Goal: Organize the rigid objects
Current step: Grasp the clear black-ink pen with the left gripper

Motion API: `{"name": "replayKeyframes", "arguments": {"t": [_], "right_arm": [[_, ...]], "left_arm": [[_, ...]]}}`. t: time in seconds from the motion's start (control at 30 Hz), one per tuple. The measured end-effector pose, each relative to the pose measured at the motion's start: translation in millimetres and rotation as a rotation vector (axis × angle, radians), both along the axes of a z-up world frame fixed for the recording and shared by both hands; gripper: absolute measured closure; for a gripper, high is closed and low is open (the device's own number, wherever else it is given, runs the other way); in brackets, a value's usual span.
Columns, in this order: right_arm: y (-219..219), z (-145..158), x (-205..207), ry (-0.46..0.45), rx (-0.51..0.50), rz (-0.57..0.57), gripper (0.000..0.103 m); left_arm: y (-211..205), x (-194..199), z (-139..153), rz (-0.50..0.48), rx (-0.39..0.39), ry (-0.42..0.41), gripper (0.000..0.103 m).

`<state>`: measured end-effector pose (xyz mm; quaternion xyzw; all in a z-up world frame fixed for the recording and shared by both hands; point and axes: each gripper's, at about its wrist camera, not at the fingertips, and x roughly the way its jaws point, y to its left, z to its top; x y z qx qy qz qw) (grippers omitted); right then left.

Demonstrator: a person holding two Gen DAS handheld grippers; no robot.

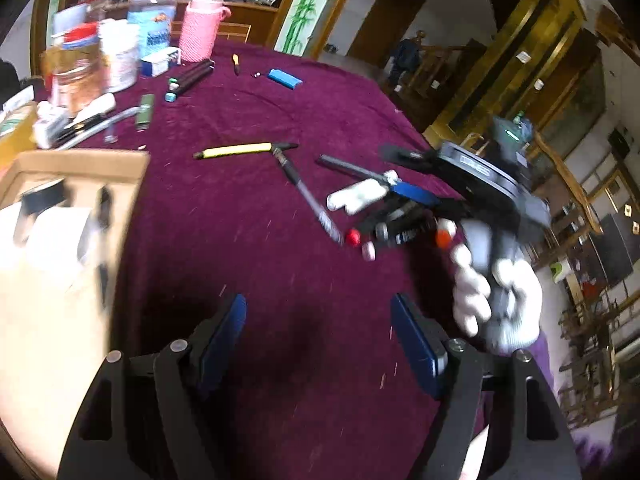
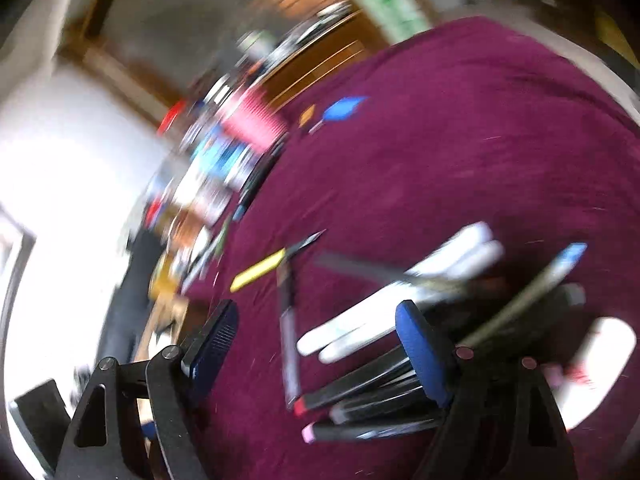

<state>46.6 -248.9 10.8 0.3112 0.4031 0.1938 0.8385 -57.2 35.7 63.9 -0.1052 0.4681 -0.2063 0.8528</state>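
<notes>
the markers (image 2: 372, 408) lie in a loose heap on the maroon tablecloth (image 1: 280, 112), toward the right side of the table, mixed with two white tubes (image 1: 356, 196) and a long dark pen (image 1: 312, 200). in the right wrist view the heap is smeared by blur, so i can count three or four dark barrels with red and pink caps but no more than that, and the heap's right end is hidden behind the blue pad. the right gripper (image 2: 316, 344) hangs over this heap with its jaws spread and nothing pinched between the pads; from the left wrist view its fingertips are lost among the pens, and a white-gloved hand (image 1: 492, 300) grips its handle. the left gripper (image 1: 320, 340) is released too, jaws wide over bare cloth, holding nothing. a yellow-handled tool (image 1: 236, 150) lies apart from the heap, nearer the table's middle. to the left a cardboard box (image 1: 80, 164) is cut off by the frame edge; dark and white shapes inside it are too blurred to name. at the far edge stand jars, a pink bottle (image 1: 200, 28) and a blue lighter (image 1: 285, 78), all soft.
</notes>
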Motion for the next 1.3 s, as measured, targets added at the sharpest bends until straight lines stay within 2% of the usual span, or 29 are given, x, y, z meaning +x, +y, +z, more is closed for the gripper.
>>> {"name": "replayKeyframes", "arguments": {"t": [0.13, 0.27, 0.3, 0.33, 0.37, 0.4, 0.5, 0.77, 0.83, 0.87, 0.9, 0.93, 0.97, 1.0, 1.03, 1.07, 1.1, 1.13, 1.3], "right_arm": [[-20, 3, 3, -0.005, 0.050, -0.092, 0.019], [-19, 3, 6, 0.001, 0.067, -0.098, 0.018], [-23, 4, 4, 0.002, 0.068, -0.095, 0.018], [-25, 5, 2, -0.001, 0.071, -0.092, 0.018], [-24, 7, 2, -0.007, 0.070, -0.088, 0.018], [-23, 9, 0, -0.013, 0.066, -0.088, 0.018], [-23, 12, -3, -0.026, 0.064, -0.098, 0.018], [-25, 8, -3, -0.019, 0.073, -0.115, 0.017], [-25, 7, -4, -0.023, 0.060, -0.120, 0.017], [-25, 7, -4, -0.024, 0.056, -0.123, 0.017], [-26, 6, -5, -0.022, 0.052, -0.125, 0.017], [-27, 6, -4, -0.019, 0.055, -0.124, 0.017], [-27, 4, -3, -0.016, 0.066, -0.118, 0.017], [-28, 4, -3, -0.016, 0.077, -0.112, 0.017], [-28, 4, -3, -0.018, 0.085, -0.106, 0.017], [-27, 4, -3, -0.021, 0.088, -0.100, 0.017], [-26, 4, -3, -0.023, 0.085, -0.098, 0.017], [-25, 4, -3, -0.024, 0.085, -0.096, 0.017], [-21, 3, -2, -0.032, 0.088, -0.078, 0.017]], "left_arm": [[-32, 62, -17, 0.036, 0.012, 0.036, 0.029], [-48, 114, -46, 0.089, 0.041, 0.122, 0.030], [-50, 126, -54, 0.096, 0.047, 0.149, 0.034], [-55, 132, -52, 0.102, 0.095, 0.103, 0.038], [-63, 134, -51, 0.095, 0.184, 0.070, 0.065], [-68, 135, -55, 0.071, 0.230, 0.068, 0.082], [-70, 120, -52, 0.017, 0.274, 0.025, 0.092], [-47, 66, -50, -0.014, 0.275, 0.020, 0.095], [-52, 69, -57, -0.011, 0.294, 0.005, 0.093], [-57, 69, -57, -0.012, 0.309, -0.014, 0.088], [-62, 71, -58, -0.020, 0.316, -0.029, 0.075], [-71, 69, -59, -0.048, 0.332, -0.048, 0.067], [-77, 68, -61, -0.065, 0.352, -0.059, 0.062], [-81, 66, -61, -0.069, 0.379, -0.077, 0.068], [-79, 64, -59, -0.076, 0.355, -0.073, 0.074], [-75, 62, -58, -0.080, 0.323, -0.061, 0.090], [-69, 60, -56, -0.091, 0.261, -0.030, 0.095], [-62, 56, -52, -0.088, 0.216, -0.016, 0.095], [-27, 12, -15, -0.079, 0.087, -0.086, 0.095]]}}
